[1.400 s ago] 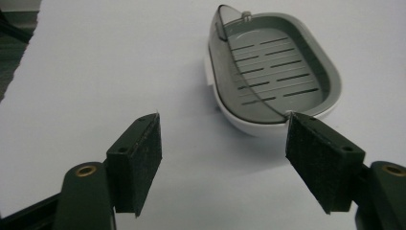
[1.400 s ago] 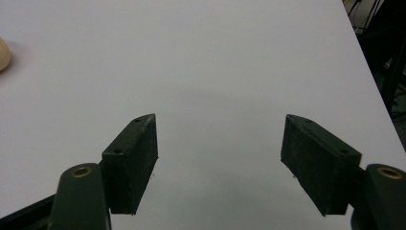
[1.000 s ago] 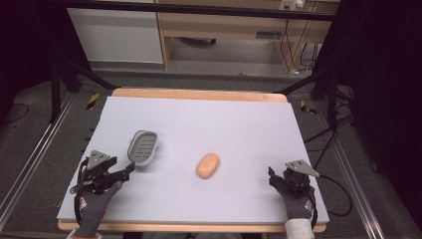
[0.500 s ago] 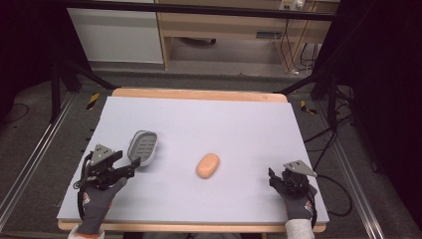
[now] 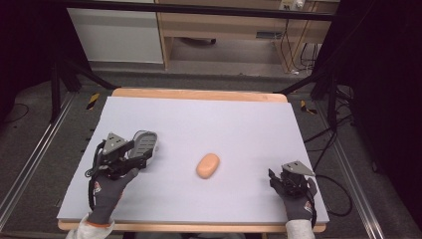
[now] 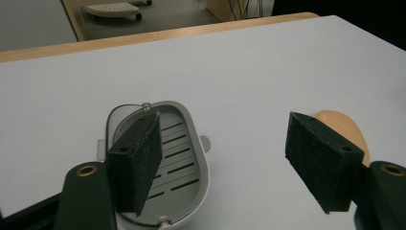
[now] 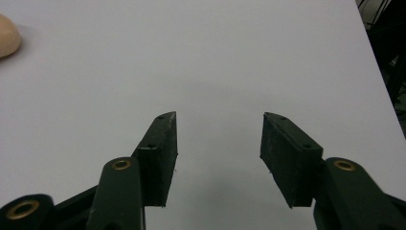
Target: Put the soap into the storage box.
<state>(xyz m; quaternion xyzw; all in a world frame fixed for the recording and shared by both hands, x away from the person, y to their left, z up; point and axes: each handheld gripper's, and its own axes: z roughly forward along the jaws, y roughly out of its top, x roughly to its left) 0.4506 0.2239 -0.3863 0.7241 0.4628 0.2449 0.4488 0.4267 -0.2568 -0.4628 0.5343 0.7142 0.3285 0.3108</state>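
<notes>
A grey slotted oval dish lies on the left part of the white table. A peach oval bar rests near the table's middle. My left gripper is open right at the dish. In the left gripper view its left jaw hangs over the dish, its right jaw partly covers the bar, and the left gripper holds nothing. My right gripper sits open near the front right corner. In the right gripper view the right gripper has only bare table between its jaws, and the bar is far off at the top left.
The table has a wooden rim at the back. Beyond it stand a low wooden shelf and a white cabinet. Cables trail on the floor to the right. Metal rails run along both sides.
My left gripper has moved forward and to the right, up to the grey dish. The right gripper, the dish and the bar have stayed put.
</notes>
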